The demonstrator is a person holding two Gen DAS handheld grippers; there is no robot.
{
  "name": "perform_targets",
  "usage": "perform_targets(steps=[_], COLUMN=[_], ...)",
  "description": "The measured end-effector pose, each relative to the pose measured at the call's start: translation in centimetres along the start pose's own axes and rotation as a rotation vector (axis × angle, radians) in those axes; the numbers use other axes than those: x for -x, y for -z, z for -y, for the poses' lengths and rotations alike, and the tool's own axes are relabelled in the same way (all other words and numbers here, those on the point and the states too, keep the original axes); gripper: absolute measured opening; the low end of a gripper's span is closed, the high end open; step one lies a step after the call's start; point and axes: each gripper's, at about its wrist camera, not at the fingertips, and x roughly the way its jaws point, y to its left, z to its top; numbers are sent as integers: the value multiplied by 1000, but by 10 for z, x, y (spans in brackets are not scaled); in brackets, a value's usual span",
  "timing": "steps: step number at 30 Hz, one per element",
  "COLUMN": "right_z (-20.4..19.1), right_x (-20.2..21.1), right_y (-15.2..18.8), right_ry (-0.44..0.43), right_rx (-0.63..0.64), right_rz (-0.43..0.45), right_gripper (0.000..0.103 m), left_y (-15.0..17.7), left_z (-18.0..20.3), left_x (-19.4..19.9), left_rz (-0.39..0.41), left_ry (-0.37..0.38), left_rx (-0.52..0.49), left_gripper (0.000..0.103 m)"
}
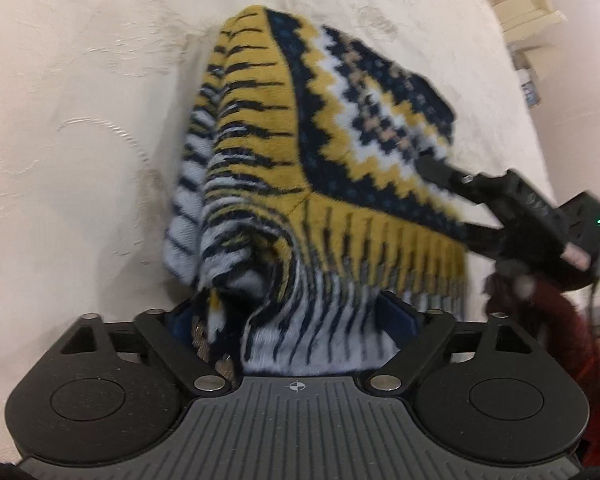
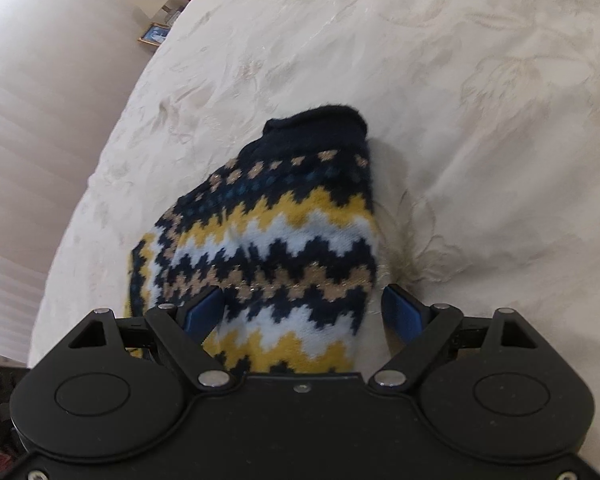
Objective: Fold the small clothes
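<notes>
A small knitted garment in navy, mustard, pale blue and tan zigzag bands [image 1: 300,152] is seen bunched on a cream embroidered bedspread [image 1: 80,120], one edge lifted and turned so that the striped inner face shows.

The left tool [image 1: 296,320] is set at the near edge of the garment. Its jaws stand fairly wide with a thick roll of knit between them; whether the pads press on it cannot be told, as cloth hides them.

The right tool [image 2: 304,312] is held over the patterned side with its blue pads [image 2: 400,312] spread wide. Knit lies between them, yet the right-hand pad stands clear of it, so no grip is judged there.

For a sound fold, a single layer at each corner should be taken, both corners carried across together, and the edge laid flat before the bulk is smoothed. The loose roll is judged likely to skew the fold.
</notes>
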Motion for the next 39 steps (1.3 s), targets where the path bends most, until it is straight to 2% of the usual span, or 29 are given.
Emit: perform_targets(steps=[1, 2, 3, 5, 10, 14, 17, 21, 24, 27, 29, 31, 34, 37, 39], right_z=[1, 0, -1, -10, -30, -44, -44, -34, -25, -13, -7, -1, 8, 10, 8], right_x=[1, 0, 0, 5, 33, 67, 97, 137, 159, 173, 178, 184, 202, 222, 232], right_y=[1, 1, 2, 4, 9, 28, 53, 95, 126, 151, 164, 175, 188, 200, 207], right_ry=[-16, -37, -41, -18, -2, 18, 41, 57, 56, 66, 141, 212, 249, 254, 252], right_rx=[-12, -21, -24, 13, 53, 91, 100, 94, 75, 74, 114, 144, 155, 177, 196], right_rz=[-3, -11, -21, -16, 10, 9, -1, -29, -55, -78, -81, -65, -15, 23, 47], right_gripper=[83, 64, 58, 45, 39, 39, 39, 39, 39, 43, 49, 58, 71, 73, 81], left_y=[0, 1, 1, 3, 18, 52, 93, 153, 196, 227, 245, 258, 274, 288, 282], left_z=[0, 1, 2, 6, 14, 34, 50, 67, 75, 74, 67, 55, 39, 51, 77], left_x=[1, 1, 2, 6, 24, 28, 27, 24, 23, 21, 18, 18, 25, 36, 39], left_rz=[1, -6, -14, -13, 1, -34, -73, -107, -113, -92, -57, -16, 26, 80, 126], left_ry=[28, 46, 55, 75, 139, 181, 203, 210, 188, 116, -10, -97, -116, -158, -181], left_rx=[0, -3, -12, -38, -44, -83, -105, -93, -75, -59, -48, 3, 84, 49, 17], left_gripper=[56, 50, 45, 42, 41, 41, 41, 41, 41, 42, 44, 59, 63, 63, 64])
